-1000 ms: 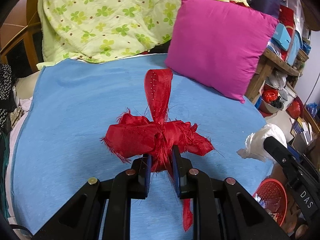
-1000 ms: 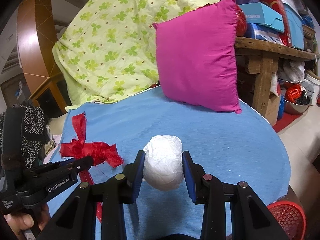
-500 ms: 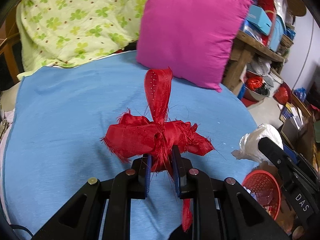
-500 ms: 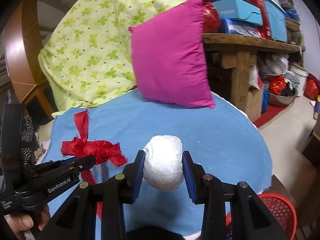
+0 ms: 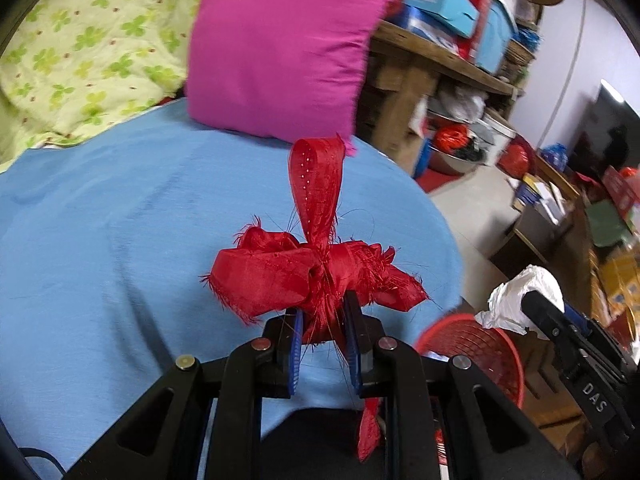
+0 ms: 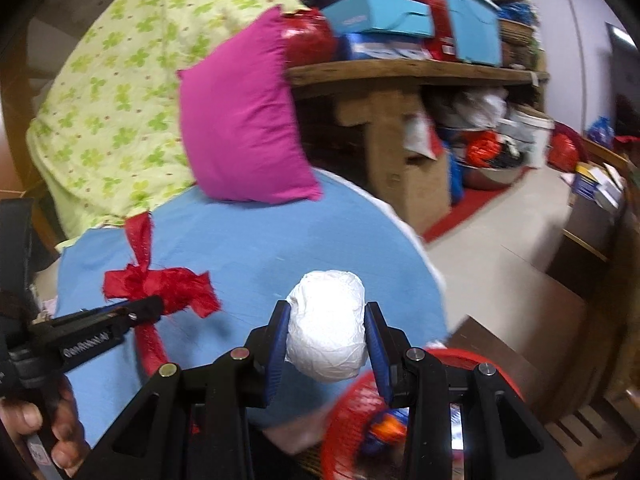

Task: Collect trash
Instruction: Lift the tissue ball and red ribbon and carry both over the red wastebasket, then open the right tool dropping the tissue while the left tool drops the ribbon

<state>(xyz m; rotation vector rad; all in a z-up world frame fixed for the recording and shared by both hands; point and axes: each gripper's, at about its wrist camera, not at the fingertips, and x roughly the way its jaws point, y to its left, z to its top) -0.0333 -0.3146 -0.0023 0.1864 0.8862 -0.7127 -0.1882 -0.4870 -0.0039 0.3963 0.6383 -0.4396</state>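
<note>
A: What is held by the left gripper [image 5: 320, 322]?

B: A frayed red ribbon bow [image 5: 316, 268] is clamped between its blue pads, one loop standing upright and a tail hanging below. It is carried above the blue bed cover [image 5: 120, 240], exactly as it was gripped a second ago.

A: And the right gripper [image 6: 326, 338]?

B: A crumpled white paper ball [image 6: 326, 326] is pinched between its fingers, unchanged in grip.

A: Then what is altered?

B: Both views have been swung rightward. The pink pillow [image 6: 240, 128] and the green floral quilt [image 6: 116, 112] are shifted left, and more of the cluttered wooden shelf [image 6: 400, 70] is seen. The red mesh basket [image 6: 352, 412], formerly at the frame's corner, is now seen just below and partly behind the paper ball.
</note>
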